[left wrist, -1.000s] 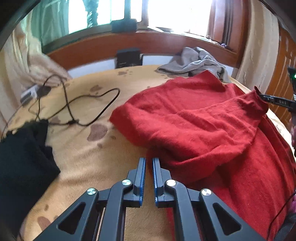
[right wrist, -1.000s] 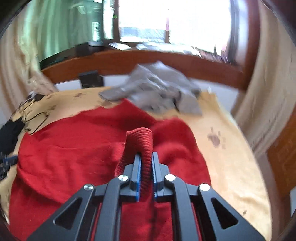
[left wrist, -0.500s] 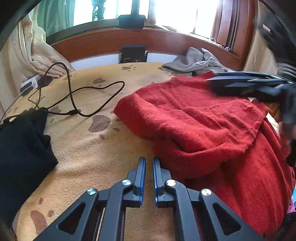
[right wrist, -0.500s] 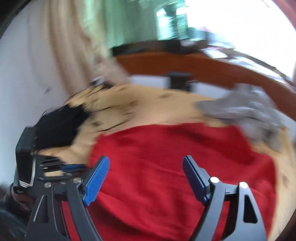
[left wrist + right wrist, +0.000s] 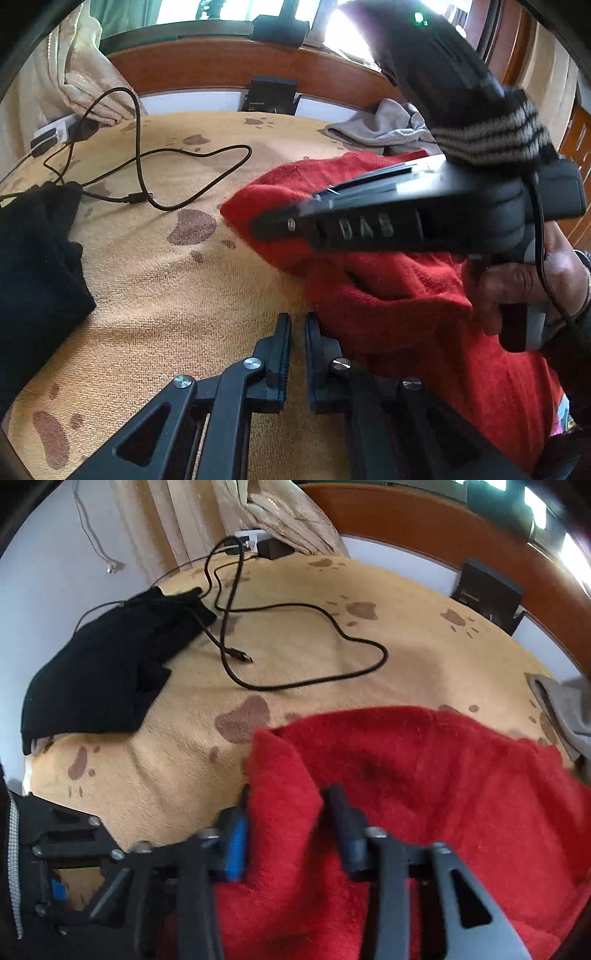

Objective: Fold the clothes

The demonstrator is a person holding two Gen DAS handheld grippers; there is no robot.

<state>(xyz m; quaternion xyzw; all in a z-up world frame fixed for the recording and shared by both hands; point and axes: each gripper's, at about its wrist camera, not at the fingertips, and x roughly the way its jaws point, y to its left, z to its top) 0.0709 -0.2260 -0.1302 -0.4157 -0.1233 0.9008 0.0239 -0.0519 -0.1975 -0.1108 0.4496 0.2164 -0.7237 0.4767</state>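
A red sweater [image 5: 424, 794] lies bunched on the right half of a bed [image 5: 184, 295] covered by a tan blanket with brown paw prints. Bare blanket stretches to the sweater's left, reaching as far as a folded black garment [image 5: 99, 683] near the bed's left edge. A black cable [image 5: 295, 653] loops across the far middle of that bare stretch, running back to a plug by the cream curtain [image 5: 81, 74]. A wooden headboard [image 5: 221, 62] closes the far side, with a small black box [image 5: 271, 94] leaning against it; its writing is too small to read. A grey garment [image 5: 380, 125] sits crumpled past the sweater near the headboard. The sweater is fuzzy, thick knit, folded over itself with a rounded left edge. The left hand-held gripper [image 5: 297, 328] rests low over the blanket just beside the sweater's near edge, its fingers almost together with nothing between them. The right hand-held gripper [image 5: 286, 801] has its fingers partly apart, straddling a raised fold at the sweater's left edge; whether they press the cloth cannot be told. Seen from the left wrist, its side carries raised letters, blurred, perhaps "DAS", and a green light glows above.
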